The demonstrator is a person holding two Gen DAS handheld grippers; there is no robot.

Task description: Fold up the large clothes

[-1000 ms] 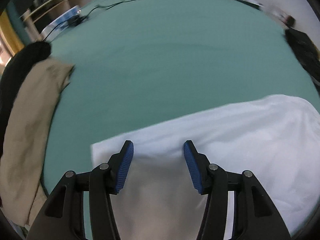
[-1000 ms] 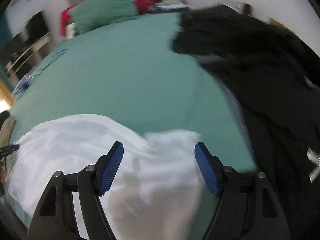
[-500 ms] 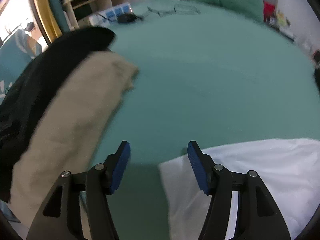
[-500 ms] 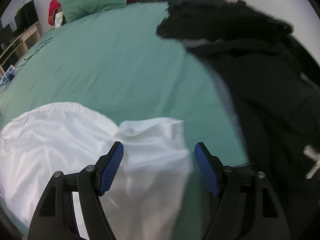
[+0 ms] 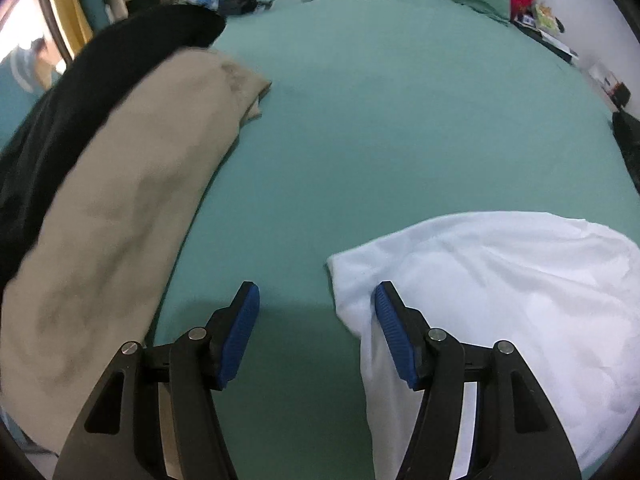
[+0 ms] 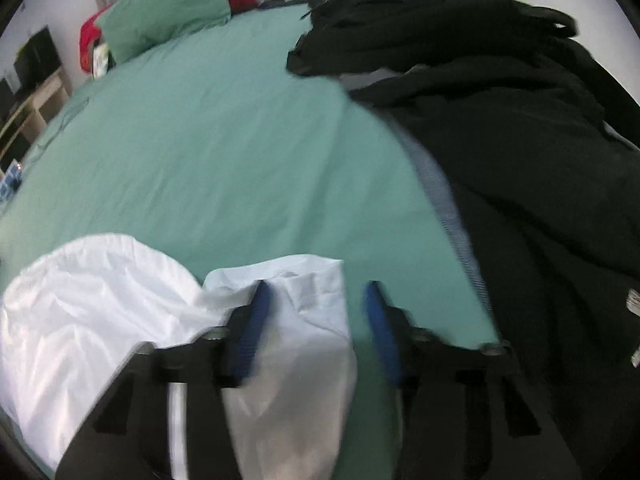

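Right wrist view shows the right gripper closing its fingers around a corner of the white garment on the bed, while the left gripper, wide open and empty, must next straddle the opposite corner.

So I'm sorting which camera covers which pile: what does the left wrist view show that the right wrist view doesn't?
Only the left wrist view shows the beige garment lying over a black garment, and the open left gripper. Only the right wrist view shows the big black clothes pile and the right gripper, its fingers closing around a white edge. Both show the white garment on the green sheet.
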